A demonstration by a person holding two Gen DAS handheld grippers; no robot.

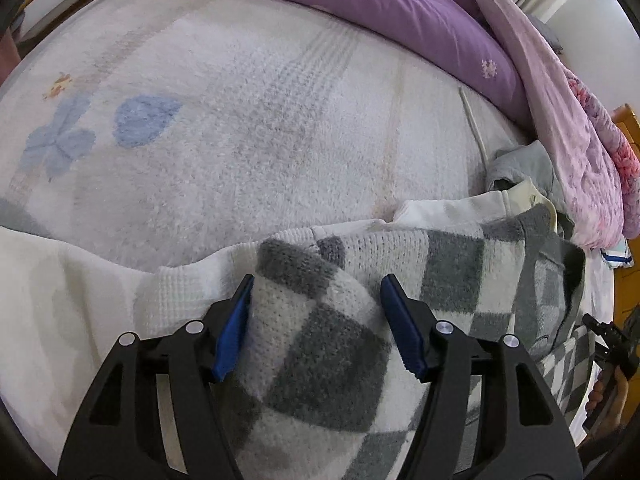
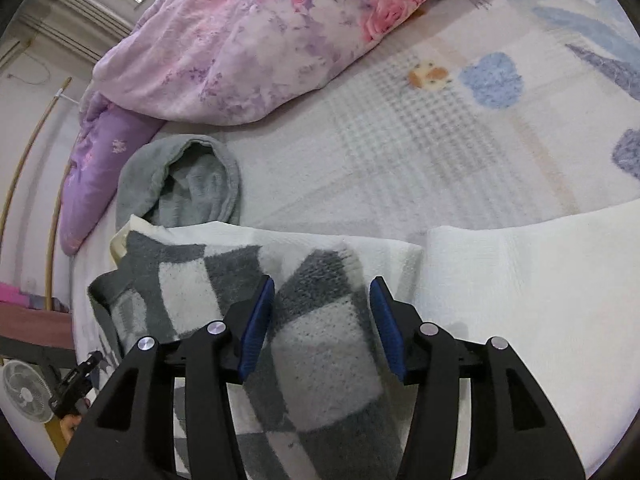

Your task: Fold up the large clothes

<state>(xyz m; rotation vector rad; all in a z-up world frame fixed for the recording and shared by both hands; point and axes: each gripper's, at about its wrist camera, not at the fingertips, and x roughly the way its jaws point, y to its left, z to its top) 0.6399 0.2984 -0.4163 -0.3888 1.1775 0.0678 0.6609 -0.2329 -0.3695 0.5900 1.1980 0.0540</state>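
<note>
A grey-and-white checked sweater [image 1: 320, 344] is seen lying on the bed [image 1: 240, 140], near its front edge, on top of a white garment [image 1: 60, 280]. A bunched fold of the sweater is seen between the blue pads of the left tongs [image 1: 316, 328]; the left pad is touching the knit, the right pad looks just off it, so a firm grip cannot be told. In the right wrist view the sweater [image 2: 320, 340] is bunched between the pads of the right tongs [image 2: 322, 326], both pads meeting the fabric; whether it is squeezed cannot be told. Both tongs are set at a middling width and pointed steeply down. A grey hooded garment [image 2: 180, 184] is seen just beyond the sweater, beside a purple pillow [image 2: 100, 160]. A pink floral quilt [image 2: 260, 40] is heaped further back on the fleecy bed cover. A small fan [image 2: 24, 392] is seen off the bed, at lower left.
</note>
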